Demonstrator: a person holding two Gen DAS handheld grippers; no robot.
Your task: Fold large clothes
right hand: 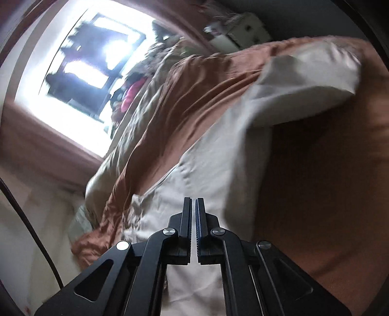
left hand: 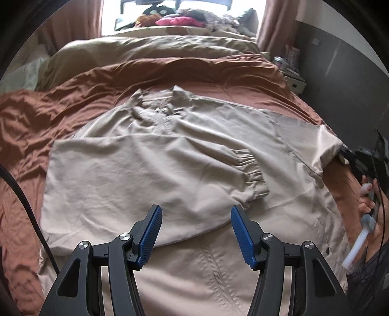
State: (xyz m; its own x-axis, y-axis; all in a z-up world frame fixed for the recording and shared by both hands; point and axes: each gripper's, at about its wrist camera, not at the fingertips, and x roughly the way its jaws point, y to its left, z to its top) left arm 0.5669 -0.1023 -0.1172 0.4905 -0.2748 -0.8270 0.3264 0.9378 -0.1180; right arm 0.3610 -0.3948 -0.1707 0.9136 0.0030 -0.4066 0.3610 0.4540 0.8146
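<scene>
- A rust-brown bedspread point(left hand: 218, 73) fills the frame beneath a bright window point(left hand: 184, 14) at top centre.
- A beige jacket point(left hand: 136, 165) lies spread mid-frame, one sleeve folded across its front.
- The left gripper point(left hand: 196, 227), bottom centre, gapes empty above the jacket.
- The right gripper point(right hand: 193, 218) is closed with nothing visibly between its fingers.

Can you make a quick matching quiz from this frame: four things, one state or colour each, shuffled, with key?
Things:
1. left tongs
2. right tongs
3. jacket
4. bedspread

States or colours:
A. rust brown, rumpled
B. beige, one sleeve folded across its front
C. open, nothing between them
D. shut

Pairs: 1-C, 2-D, 3-B, 4-A
</scene>
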